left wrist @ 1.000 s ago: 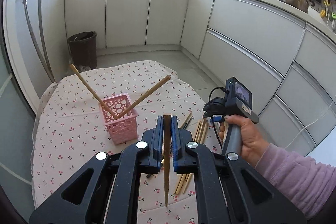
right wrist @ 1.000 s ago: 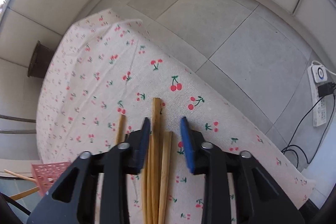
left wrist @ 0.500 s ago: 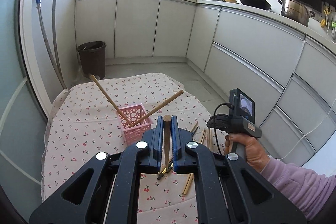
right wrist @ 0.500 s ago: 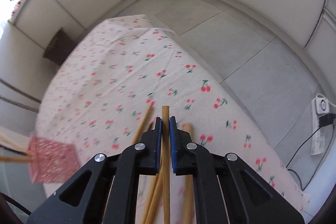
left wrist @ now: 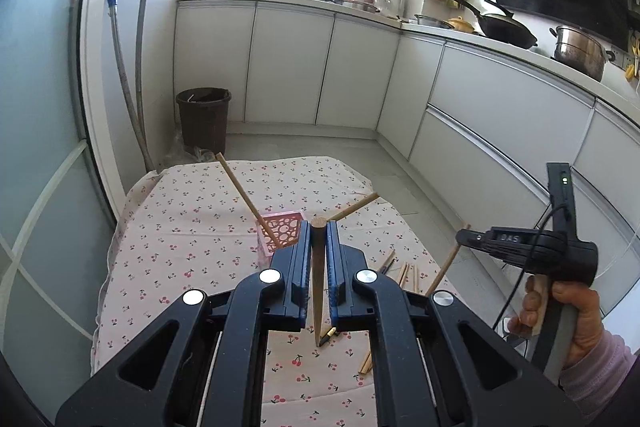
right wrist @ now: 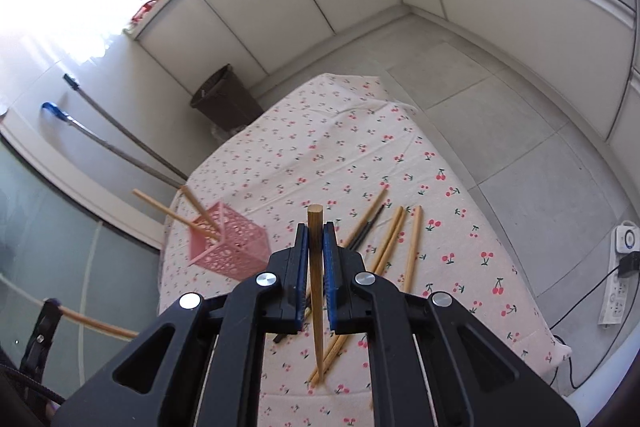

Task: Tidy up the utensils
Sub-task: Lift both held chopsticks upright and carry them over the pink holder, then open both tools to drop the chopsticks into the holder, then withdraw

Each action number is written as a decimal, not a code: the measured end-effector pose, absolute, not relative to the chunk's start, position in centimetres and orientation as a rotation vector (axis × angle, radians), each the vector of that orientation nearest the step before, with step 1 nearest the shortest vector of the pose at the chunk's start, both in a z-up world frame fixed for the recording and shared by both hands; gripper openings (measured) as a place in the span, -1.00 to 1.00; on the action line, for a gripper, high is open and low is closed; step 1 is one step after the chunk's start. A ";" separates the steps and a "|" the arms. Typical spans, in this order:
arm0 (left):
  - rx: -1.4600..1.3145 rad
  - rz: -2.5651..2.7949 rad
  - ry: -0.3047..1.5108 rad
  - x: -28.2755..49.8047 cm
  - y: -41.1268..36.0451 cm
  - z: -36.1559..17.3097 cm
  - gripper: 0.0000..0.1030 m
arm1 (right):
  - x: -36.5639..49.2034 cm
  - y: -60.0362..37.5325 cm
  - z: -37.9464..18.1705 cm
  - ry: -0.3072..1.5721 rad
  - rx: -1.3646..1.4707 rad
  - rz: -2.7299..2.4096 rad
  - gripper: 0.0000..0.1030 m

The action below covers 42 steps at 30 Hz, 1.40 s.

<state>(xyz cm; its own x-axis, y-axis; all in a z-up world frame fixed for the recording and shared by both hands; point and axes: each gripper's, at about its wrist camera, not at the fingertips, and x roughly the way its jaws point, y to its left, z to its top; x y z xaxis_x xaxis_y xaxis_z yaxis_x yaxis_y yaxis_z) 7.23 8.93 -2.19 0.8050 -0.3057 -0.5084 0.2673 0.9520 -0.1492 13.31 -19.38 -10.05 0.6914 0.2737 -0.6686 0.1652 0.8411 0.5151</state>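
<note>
My left gripper (left wrist: 318,231) is shut on a brown chopstick (left wrist: 317,279) and holds it above the cherry-print tablecloth (left wrist: 192,235). My right gripper (right wrist: 315,233) is shut on a wooden chopstick (right wrist: 316,287), lifted off the cloth; it shows at the right of the left wrist view (left wrist: 464,235). A pink perforated basket (right wrist: 230,247) stands on the cloth with two chopsticks (right wrist: 176,215) leaning out of it; it also shows in the left wrist view (left wrist: 280,231), partly behind my left gripper. Several loose chopsticks (right wrist: 412,247) lie on the cloth to its right.
A dark waste bin (left wrist: 204,119) stands on the floor beyond the table. White cabinets (left wrist: 288,67) run along the back and right. Two mop handles (left wrist: 136,67) lean at the left wall. A power strip (right wrist: 622,267) lies on the floor at the right.
My right gripper closed on one chopstick from the pile and lifted it off the cloth. My left gripper rose with its chopstick; the basket now sits lower and farther in view.
</note>
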 end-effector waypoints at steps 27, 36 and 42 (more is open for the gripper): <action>-0.228 -0.161 0.394 14.8 10.9 5.7 -0.87 | 18.0 -16.3 7.0 0.488 0.619 0.319 -0.85; -0.331 -0.090 0.506 18.3 13.1 0.8 -0.59 | 22.0 -14.7 4.4 0.517 0.560 0.268 -0.85; -0.389 -0.034 0.464 16.6 14.9 1.8 -0.24 | 22.9 -14.0 2.9 0.550 0.542 0.232 -0.85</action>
<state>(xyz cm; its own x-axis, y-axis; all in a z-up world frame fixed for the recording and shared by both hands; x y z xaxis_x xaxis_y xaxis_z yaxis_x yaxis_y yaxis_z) 16.61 14.93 1.75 0.8953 -0.1193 -0.4293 -0.0556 0.9261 -0.3732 22.88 -14.04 2.86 0.8315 0.3489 -0.4324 -0.0666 0.8352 0.5459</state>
